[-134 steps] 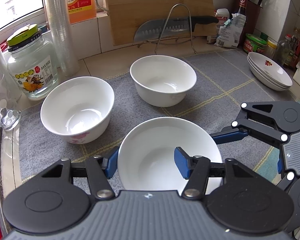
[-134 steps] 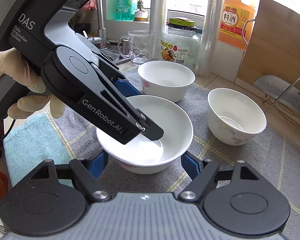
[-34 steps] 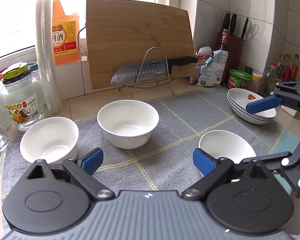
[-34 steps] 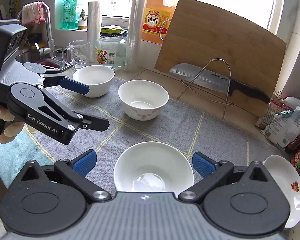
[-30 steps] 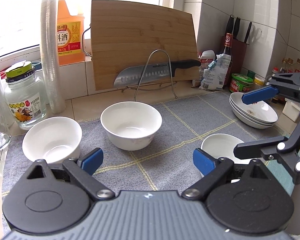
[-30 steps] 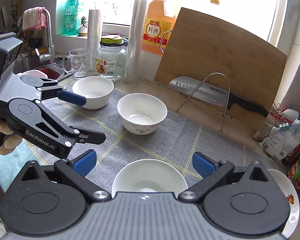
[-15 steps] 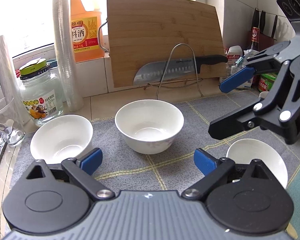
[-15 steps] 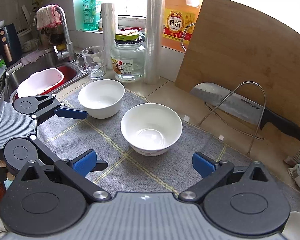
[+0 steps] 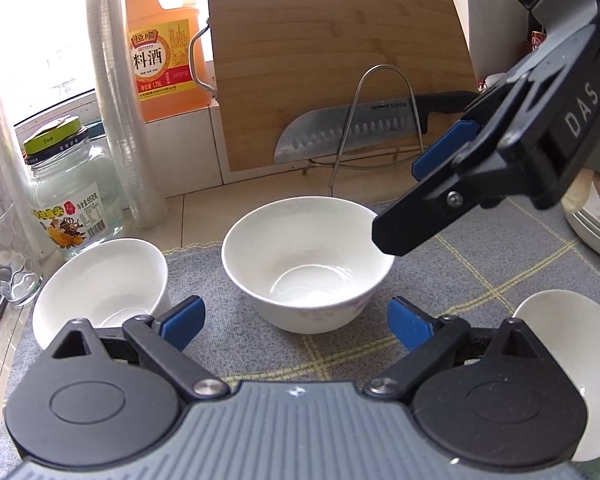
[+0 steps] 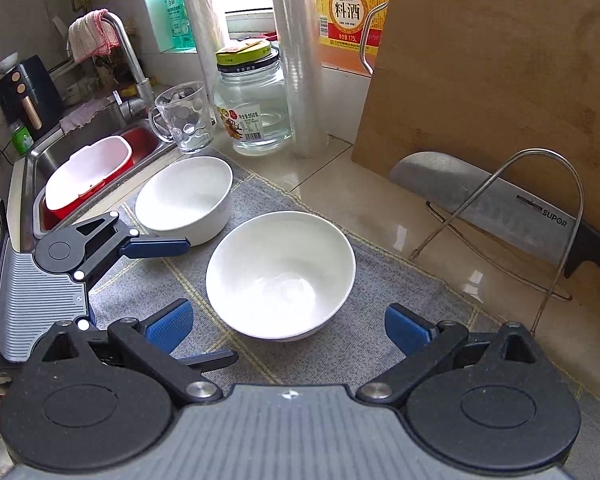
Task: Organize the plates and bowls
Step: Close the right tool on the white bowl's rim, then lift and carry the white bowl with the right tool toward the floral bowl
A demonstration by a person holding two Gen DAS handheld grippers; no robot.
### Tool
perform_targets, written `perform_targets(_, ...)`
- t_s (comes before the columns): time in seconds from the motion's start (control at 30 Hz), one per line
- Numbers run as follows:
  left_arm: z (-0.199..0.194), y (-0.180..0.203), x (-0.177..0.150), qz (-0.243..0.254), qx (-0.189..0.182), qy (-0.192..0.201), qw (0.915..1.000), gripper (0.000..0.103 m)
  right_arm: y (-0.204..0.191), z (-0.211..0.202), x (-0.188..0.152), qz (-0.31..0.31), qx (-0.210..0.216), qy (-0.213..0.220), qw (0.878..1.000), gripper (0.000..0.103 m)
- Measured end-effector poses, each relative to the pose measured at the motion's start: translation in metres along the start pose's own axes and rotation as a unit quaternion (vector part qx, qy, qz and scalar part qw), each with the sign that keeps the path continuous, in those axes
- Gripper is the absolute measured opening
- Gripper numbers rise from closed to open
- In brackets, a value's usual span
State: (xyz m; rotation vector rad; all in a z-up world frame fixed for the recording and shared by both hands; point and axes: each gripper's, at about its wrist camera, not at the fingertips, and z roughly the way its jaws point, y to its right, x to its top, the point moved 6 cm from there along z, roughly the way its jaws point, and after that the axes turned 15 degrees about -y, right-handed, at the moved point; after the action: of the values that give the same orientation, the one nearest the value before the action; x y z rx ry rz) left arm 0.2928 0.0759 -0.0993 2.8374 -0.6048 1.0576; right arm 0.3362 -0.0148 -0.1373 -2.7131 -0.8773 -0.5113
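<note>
Reaching for the middle bowl (image 10: 280,276), which stood on the mat (image 10: 400,344) near its back edge, we held both grippers spread and empty; the right gripper (image 10: 284,328) was nearer, the bowl straight ahead of its jaws, the left gripper (image 9: 296,324) just behind.

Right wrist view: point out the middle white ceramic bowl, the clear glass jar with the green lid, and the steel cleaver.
Middle white ceramic bowl (image 10: 280,276), right wrist view, inner wall.
Clear glass jar with the green lid (image 10: 252,108), right wrist view, glass body.
Steel cleaver (image 10: 460,188), right wrist view, blade.
</note>
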Motion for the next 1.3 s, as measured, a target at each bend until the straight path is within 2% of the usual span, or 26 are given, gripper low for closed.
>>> perform_targets(0.6,0.018,0.005,0.014,0.005,-0.014,-0.004,0.9999,0.094,0.015,0.044,0.035,-0.013,0.037,-0.034,0.999,0.103)
perform_targets(0.97,0.018,0.003,0.014,0.003,-0.019,-0.005,0.9998,0.088,0.013,0.058,0.046,-0.024,0.045,-0.049,0.997,0.09)
perform_targets(1.3,0.016,0.005,0.015,0.006,-0.016,-0.004,0.9999,0.088,0.01,0.059,0.047,-0.028,0.05,-0.053,0.997,0.089)
